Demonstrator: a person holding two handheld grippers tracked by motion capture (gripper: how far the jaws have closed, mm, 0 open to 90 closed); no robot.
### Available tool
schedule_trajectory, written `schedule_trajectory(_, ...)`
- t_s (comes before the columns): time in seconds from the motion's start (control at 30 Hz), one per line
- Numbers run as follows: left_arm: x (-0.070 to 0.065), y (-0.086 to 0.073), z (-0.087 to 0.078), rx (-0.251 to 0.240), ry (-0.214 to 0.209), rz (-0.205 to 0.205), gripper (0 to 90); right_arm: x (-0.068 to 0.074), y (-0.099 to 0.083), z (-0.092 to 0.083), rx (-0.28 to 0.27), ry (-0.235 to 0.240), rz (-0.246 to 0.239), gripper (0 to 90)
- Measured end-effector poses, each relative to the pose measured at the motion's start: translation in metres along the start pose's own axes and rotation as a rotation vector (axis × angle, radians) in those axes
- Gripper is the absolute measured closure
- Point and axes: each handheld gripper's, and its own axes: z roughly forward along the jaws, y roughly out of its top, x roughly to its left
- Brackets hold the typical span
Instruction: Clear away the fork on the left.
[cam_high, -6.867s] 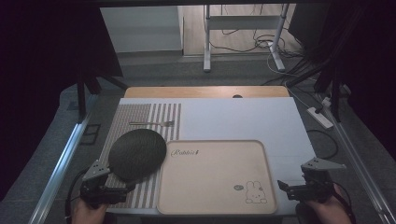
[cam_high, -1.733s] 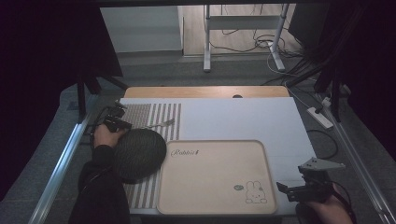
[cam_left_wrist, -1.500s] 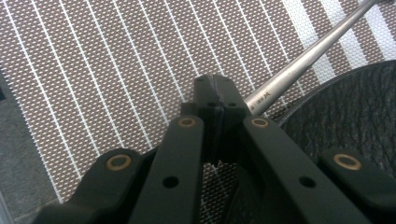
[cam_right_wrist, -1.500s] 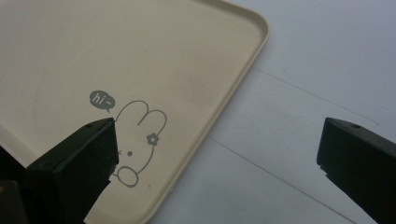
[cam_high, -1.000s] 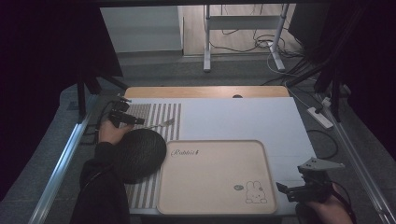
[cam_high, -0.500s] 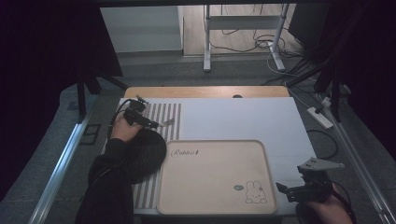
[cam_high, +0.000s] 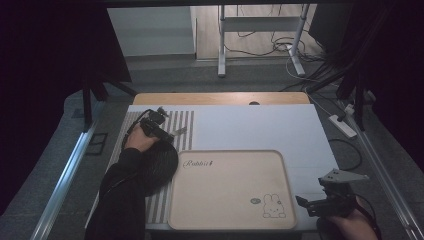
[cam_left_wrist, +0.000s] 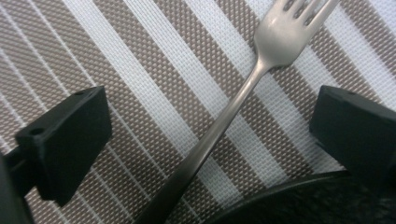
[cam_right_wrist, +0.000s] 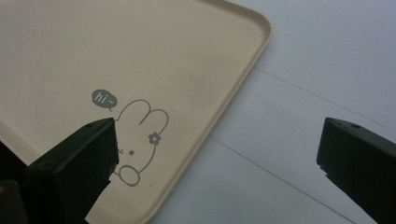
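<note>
The left gripper (cam_left_wrist: 205, 135) has its jaws spread on both sides of a fork (cam_left_wrist: 224, 121) lying on the striped mat (cam_left_wrist: 140, 70); the handle end is cut off. A dark plate (cam_high: 159, 165) is partly hidden by the sleeve. The right gripper (cam_right_wrist: 217, 163) is spread wide above the tray (cam_right_wrist: 140, 56) corner.

we see left gripper (cam_high: 167, 134) moved from near table edge up past dark plate (cam_high: 159, 165) | jaws now straddle fork (cam_left_wrist: 219, 126) handle
</note>
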Motion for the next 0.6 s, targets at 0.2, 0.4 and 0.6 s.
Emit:
schedule_trajectory(0.2,0.007,-0.002,-0.006,-0.025,-0.006,0.041,13.9,0.000,0.000,0.000,0.002,-0.001,0.000,0.0)
schedule_trajectory(0.4,0.012,-0.008,-0.014,-0.060,-0.023,0.139,53.7,0.000,0.000,0.001,0.004,0.000,-0.003,0.0)
schedule_trajectory(0.6,0.012,-0.007,-0.014,-0.070,-0.045,0.219,80.4,0.001,0.000,0.000,0.007,-0.001,-0.008,0.0)
